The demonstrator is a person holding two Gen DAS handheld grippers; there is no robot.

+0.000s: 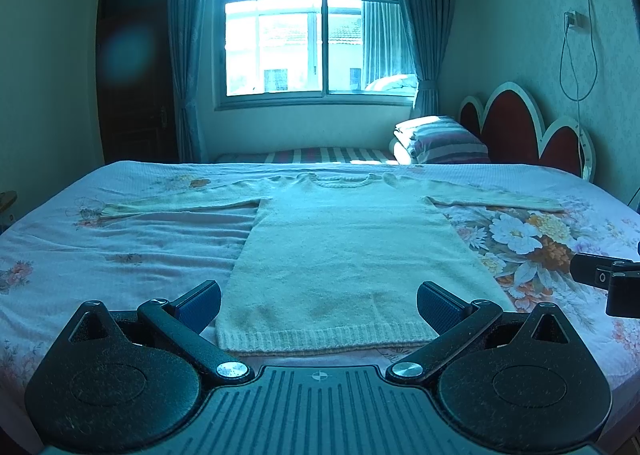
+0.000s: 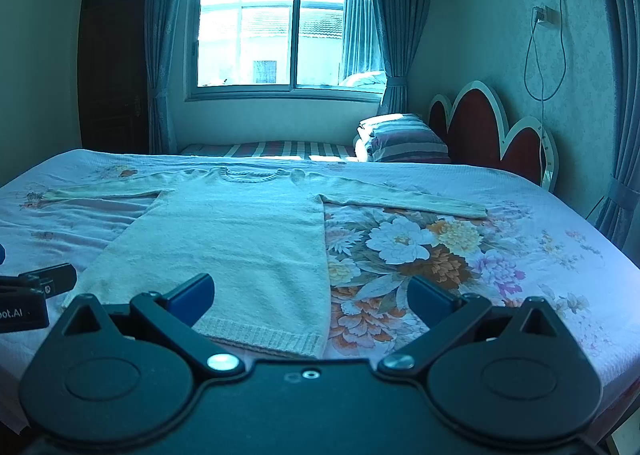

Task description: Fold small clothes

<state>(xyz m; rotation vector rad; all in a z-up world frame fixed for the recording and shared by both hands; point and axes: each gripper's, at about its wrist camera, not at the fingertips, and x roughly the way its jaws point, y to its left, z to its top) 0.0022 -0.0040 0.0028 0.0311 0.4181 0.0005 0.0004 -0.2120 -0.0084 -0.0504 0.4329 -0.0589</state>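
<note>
Pale sweater (image 1: 344,255) lies flat on flowered bedspread (image 1: 132,247), sleeves out, hem nearest both tools. Left gripper (image 1: 319,305) spread wide over hem; right gripper (image 2: 311,297) likewise gaping above hem's right corner, probably not touching.

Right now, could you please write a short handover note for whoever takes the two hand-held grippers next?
Left hand-held gripper: open, empty, hovering over the hem of the sweater.
Right hand-held gripper: open, empty, over the hem's right corner.
The sweater lies flat, face up, on the floral bedspread, collar toward the window, left sleeve and right sleeve both spread straight out.
Done: garment laid out and smoothed.
Left: every fold; probably sleeves in first, then hem up toward the collar.
</note>
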